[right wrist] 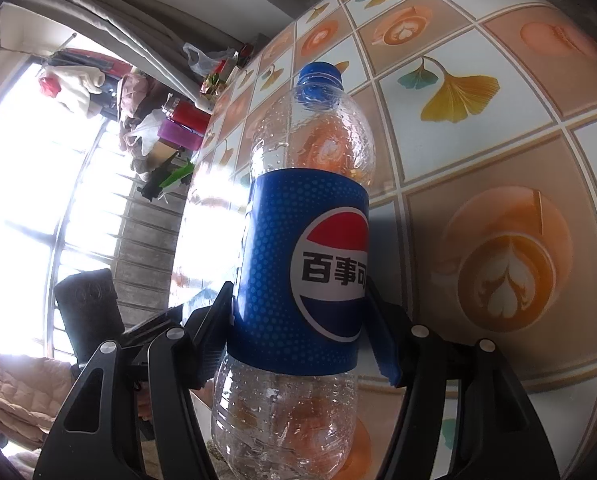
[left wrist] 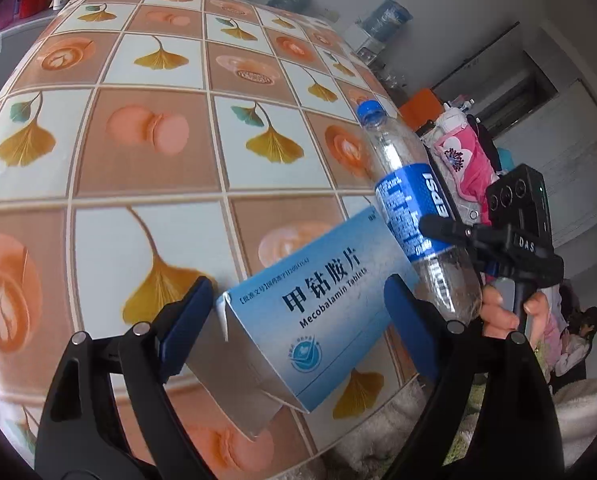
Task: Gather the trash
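Blue pads tip both of our grippers. Our left gripper (left wrist: 298,320) slants down over the surface (left wrist: 138,160), and between its two pads sits a pale blue medicine box (left wrist: 318,312); the right pad overlaps the box's edge, the left pad stands just clear of the box's torn-open end, so we cannot tell whether the box is clamped or only lies between widely spread jaws. The box tilts, its open flap end low toward us and its far corner raised. Its face reads "Mecobalamin Tablets" under large Chinese characters, with a small round blue emblem below. Our right gripper (right wrist: 298,336) also slopes downward and is clamped on an empty clear plastic bottle (right wrist: 302,264), the pads pressing both sides of its blue label. The bottle points up and away from the gripper, blue cap (right wrist: 320,76) on, droplets inside. The label shows the red, white and blue Pepsi globe with Chinese characters; in the left view the same bottle (left wrist: 414,216) shows part of the word "PEPSI" and fine print we cannot read. There too the right gripper's black body carries the letters "DAS", with fingers (left wrist: 498,312) of the hand wrapped below it. The surface is covered in a cloth of ginkgo leaves, macarons and latte cups.
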`<action>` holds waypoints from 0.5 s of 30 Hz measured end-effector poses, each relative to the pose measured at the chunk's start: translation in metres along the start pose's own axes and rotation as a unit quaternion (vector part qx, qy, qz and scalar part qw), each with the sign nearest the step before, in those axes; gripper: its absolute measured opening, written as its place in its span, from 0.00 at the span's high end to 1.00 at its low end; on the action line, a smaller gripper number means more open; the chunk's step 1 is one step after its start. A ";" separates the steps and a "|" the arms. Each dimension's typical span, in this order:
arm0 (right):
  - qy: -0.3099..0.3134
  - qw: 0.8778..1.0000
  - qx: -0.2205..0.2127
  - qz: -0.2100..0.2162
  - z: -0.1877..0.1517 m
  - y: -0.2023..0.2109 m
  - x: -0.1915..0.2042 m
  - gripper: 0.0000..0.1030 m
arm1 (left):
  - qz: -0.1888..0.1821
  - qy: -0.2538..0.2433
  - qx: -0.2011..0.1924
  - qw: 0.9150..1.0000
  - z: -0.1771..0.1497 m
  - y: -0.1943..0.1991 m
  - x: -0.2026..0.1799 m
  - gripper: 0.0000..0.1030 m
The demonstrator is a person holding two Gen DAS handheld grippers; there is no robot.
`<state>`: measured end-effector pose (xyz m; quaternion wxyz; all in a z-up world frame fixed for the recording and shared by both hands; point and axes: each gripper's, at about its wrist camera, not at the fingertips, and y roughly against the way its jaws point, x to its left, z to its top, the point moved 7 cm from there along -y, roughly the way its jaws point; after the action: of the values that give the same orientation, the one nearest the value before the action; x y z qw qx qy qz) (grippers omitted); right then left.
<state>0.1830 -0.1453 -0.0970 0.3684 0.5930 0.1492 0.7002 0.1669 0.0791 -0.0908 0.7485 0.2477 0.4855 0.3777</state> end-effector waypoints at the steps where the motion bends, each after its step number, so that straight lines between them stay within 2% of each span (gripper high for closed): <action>1: 0.000 1.000 0.000 0.000 0.000 0.000 0.000 0.42 | 0.000 0.003 -0.002 1.000 -0.006 0.003 -0.001 0.20; 9: 0.001 1.000 -0.006 -0.015 0.000 -0.001 0.003 0.42 | -0.029 0.016 -0.003 0.999 -0.051 0.015 -0.021 0.20; 12: 0.002 1.000 -0.007 -0.021 -0.001 -0.003 0.006 0.42 | 0.017 -0.021 -0.017 0.999 -0.060 0.014 -0.032 0.20; 15: 0.004 1.000 -0.007 -0.030 -0.001 -0.004 0.009 0.42 | 0.065 -0.062 -0.016 0.996 -0.063 0.007 -0.042 0.20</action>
<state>0.1829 -0.1360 -0.0937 0.3925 0.5831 0.1637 0.6922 0.0970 0.0493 -0.0885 0.7551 0.2899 0.4147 0.4170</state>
